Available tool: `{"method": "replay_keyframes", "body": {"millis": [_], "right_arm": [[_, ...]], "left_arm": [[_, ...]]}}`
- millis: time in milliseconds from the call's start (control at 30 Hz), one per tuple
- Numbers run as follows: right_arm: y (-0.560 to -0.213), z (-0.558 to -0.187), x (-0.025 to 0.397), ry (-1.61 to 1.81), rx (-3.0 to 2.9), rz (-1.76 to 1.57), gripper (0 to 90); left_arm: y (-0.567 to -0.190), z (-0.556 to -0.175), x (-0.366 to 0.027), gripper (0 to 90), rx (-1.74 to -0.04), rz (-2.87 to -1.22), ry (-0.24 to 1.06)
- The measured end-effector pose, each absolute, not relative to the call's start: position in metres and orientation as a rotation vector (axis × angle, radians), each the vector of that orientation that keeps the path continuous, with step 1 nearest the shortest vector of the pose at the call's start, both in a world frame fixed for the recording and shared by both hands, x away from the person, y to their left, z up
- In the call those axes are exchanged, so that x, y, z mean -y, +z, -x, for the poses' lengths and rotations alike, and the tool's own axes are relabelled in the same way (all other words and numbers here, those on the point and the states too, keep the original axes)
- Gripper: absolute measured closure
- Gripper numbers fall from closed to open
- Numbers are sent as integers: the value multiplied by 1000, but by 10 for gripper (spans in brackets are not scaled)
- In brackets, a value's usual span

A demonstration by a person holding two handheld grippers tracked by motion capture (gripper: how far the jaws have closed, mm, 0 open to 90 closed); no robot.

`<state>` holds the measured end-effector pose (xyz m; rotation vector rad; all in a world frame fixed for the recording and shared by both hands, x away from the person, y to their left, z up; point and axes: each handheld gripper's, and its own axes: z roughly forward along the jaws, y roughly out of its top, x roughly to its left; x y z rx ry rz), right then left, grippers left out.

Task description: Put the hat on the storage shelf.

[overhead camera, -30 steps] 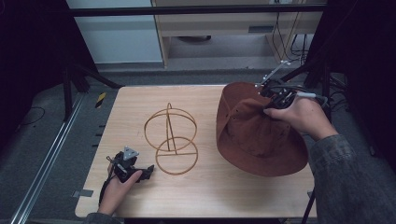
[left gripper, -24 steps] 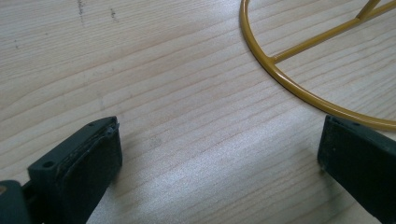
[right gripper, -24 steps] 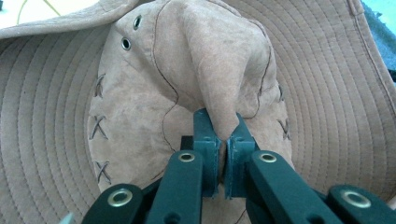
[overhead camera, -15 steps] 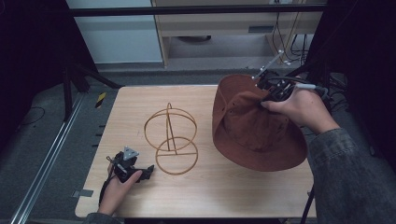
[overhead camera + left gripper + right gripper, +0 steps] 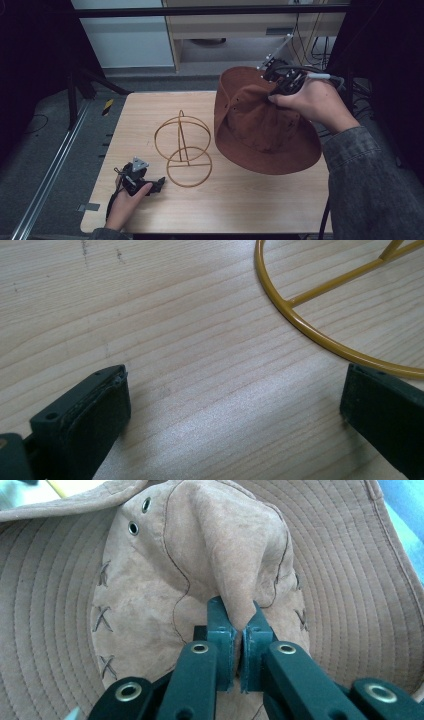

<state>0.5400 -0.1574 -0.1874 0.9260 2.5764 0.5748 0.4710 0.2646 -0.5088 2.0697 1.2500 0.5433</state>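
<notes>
A brown suede hat (image 5: 260, 125) hangs tilted above the right half of the table, its brim low near the wood. My right gripper (image 5: 274, 85) is shut on a pinched fold of the hat's crown (image 5: 235, 575); the jaws meet around the fabric. A gold wire hat stand (image 5: 183, 147) with a round base ring stands at the table's middle, left of the hat. My left gripper (image 5: 150, 184) rests on the table near the front left, open, with bare wood between its jaws. The stand's base ring (image 5: 320, 335) curves just beyond its right jaw.
The wooden table (image 5: 240, 205) has bare wood along its front. Dark stand legs (image 5: 85, 82) and a metal floor rail (image 5: 45, 185) lie to the left. A cabinet (image 5: 225, 25) and cables (image 5: 305, 40) sit behind the table.
My right gripper has lifted the hat by its crown and carried it left toward the wire stand; the hat now tilts more steeply. The left gripper has stayed put.
</notes>
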Motion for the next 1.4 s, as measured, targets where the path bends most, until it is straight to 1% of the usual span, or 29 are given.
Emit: {"method": "replay_keyframes", "body": {"millis": [300,733,1067,1400], "right_arm": [[-174,-539,137,670,-2565,-890,864],[-173,-528,135,917,-2489,-847,868],[-174,-522,130,968,-2480,-829,867],[-171,-517,113,1004,-2481,-788,869]], "left_arm": [[-509,-471,-265,0,-1250,-2070,543],[-509,-471,-265,0,-1249,-2072,542],[-509,-471,-265,0,-1249,-2071,542],[-509,-471,-265,0,-1249,-2073,543]]}}
